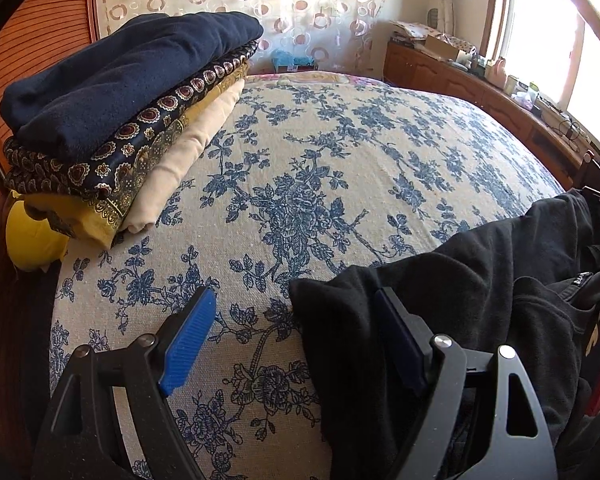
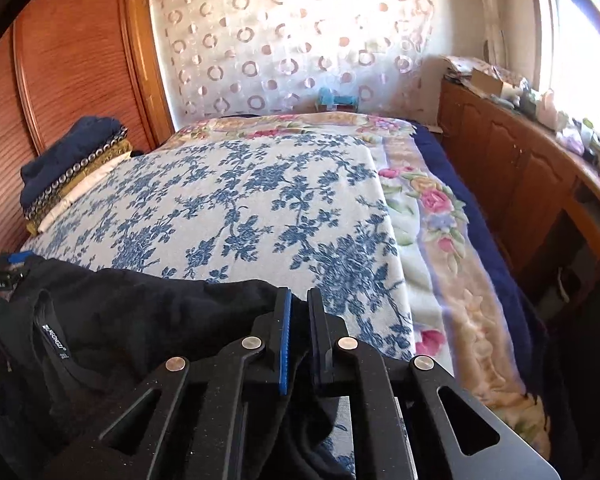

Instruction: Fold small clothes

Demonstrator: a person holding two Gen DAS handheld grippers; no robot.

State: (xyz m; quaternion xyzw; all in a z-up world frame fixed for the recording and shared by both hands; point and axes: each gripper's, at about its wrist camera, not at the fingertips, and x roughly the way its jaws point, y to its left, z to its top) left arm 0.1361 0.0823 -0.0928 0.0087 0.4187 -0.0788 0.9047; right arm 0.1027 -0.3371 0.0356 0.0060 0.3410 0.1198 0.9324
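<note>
Showing unreadable neck label (image 2: 54, 342), black garment (image 2: 148, 312)

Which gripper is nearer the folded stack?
Left. The left gripper is open at the black garment's edge, the folded stack close ahead; the right gripper grips cloth farther away.

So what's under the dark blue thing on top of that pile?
Under the dark blue garment lie a patterned cloth, a yellow one and a cream one. Only their edges show; the rest is covered.
</note>
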